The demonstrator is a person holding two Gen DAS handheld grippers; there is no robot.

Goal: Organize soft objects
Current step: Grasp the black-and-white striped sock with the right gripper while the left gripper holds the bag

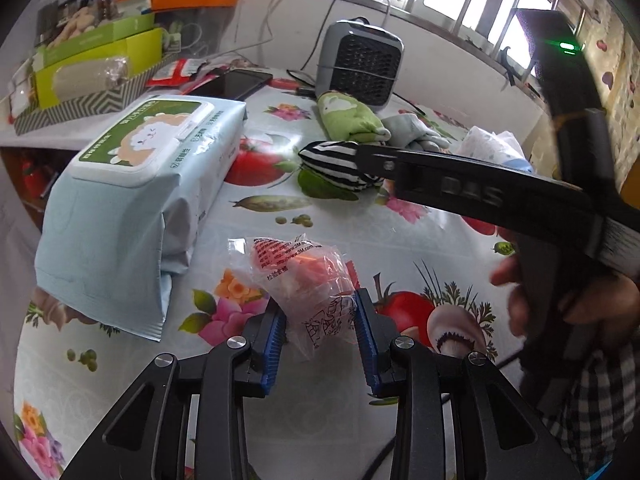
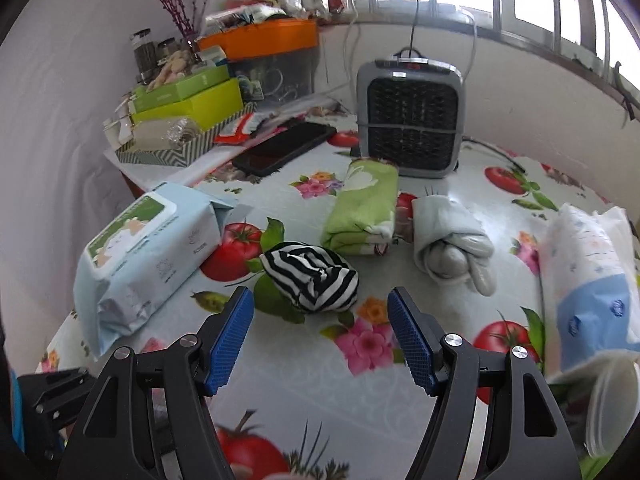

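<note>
My left gripper [image 1: 320, 328] is shut on a clear plastic packet with red print [image 1: 308, 280], holding its near end just above the tablecloth. My right gripper [image 2: 320, 332] is open and empty, hovering just short of a black-and-white striped cloth bundle [image 2: 310, 278]; that bundle also shows in the left wrist view [image 1: 340, 164], partly behind the right gripper's body [image 1: 480, 192]. A folded green towel [image 2: 364, 208], a rolled grey cloth [image 2: 452, 240] and a pale blue wet-wipes pack [image 2: 148, 252] lie on the table.
A tissue pack [image 2: 592, 280] lies at the right edge. A grey fan heater [image 2: 412, 116] stands at the back with cables. A black phone [image 2: 284, 148], a chevron tray [image 2: 188, 148] of green boxes and an orange-lidded bin [image 2: 264, 40] sit back left.
</note>
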